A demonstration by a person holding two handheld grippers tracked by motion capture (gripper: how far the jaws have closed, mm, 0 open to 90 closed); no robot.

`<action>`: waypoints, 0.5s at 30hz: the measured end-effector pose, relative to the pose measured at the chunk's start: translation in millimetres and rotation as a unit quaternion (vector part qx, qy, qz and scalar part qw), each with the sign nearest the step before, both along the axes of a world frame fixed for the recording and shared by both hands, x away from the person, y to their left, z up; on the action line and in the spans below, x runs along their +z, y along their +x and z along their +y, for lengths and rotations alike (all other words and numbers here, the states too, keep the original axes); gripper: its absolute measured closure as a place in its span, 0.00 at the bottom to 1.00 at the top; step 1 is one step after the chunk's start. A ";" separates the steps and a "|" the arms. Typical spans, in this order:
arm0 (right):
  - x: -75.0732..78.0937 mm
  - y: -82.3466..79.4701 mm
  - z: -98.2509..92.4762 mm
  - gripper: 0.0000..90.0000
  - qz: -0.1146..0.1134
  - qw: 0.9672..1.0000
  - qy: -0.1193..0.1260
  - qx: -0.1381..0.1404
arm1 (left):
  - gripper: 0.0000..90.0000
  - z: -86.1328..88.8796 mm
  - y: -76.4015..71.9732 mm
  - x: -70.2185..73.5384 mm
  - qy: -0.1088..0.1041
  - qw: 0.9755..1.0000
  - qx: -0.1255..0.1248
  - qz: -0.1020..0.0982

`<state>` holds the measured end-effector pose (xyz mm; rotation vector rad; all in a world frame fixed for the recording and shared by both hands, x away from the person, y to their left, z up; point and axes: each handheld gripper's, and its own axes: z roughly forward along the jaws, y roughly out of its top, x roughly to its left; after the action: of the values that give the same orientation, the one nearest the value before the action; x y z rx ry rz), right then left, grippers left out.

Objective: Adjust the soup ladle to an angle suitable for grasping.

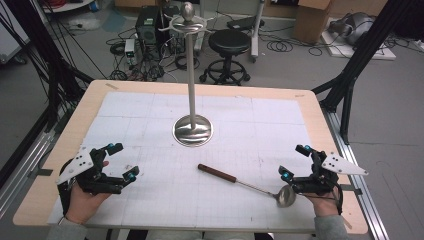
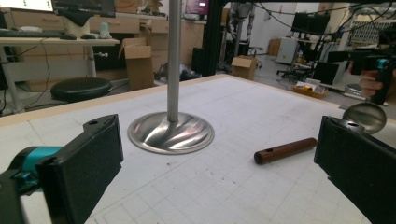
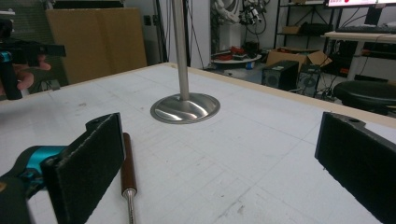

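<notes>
Cluttered workshop floor with a black stool [image 1: 228,44], cables and cardboard boxes lies beyond a wooden table [image 1: 320,120], whose top is covered by a white gridded mat [image 1: 250,125]. Near the mat's middle stands a tall steel stand [image 1: 192,75], its round base [image 1: 193,131] flat on the mat and its pole rising straight up to a hooked top.

Nearer the person lies a ladle [image 1: 240,181], flat on the mat and well apart from the base. Its long axis runs diagonally: the brown wooden handle [image 1: 216,173] points toward the left and slightly away from the person, while the steel bowl [image 1: 285,196] ends at the near right.

Just beside that bowl the right gripper [image 1: 294,162] rests, its jaws spread wide with nothing between them; in the right gripper view the handle [image 3: 127,164] passes by its left jaw. At the near left edge the left gripper [image 1: 122,161] is likewise wide apart and holds nothing, well apart from the ladle.
</notes>
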<state>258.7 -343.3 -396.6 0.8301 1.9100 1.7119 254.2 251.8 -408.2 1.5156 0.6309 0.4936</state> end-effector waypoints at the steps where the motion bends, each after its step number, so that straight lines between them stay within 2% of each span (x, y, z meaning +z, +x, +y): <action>1: 0.0 0.2 0.2 0.01 -0.001 1.000 -0.001 0.001 | 0.02 -0.1 0.1 -0.1 0.000 1.000 -0.001 0.001; 9: 0.4 0.4 2.6 0.01 0.000 1.000 -0.009 0.000 | 0.02 -1.2 0.5 -0.7 0.003 1.000 0.000 0.004; 15: 5.1 0.4 9.0 0.01 -0.001 1.000 0.003 -0.009 | 0.02 -2.5 1.2 -1.6 0.009 1.000 0.000 0.010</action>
<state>259.1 -334.3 -391.5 0.8457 1.8909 1.7086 255.4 249.4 -409.8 1.5393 0.6437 0.4861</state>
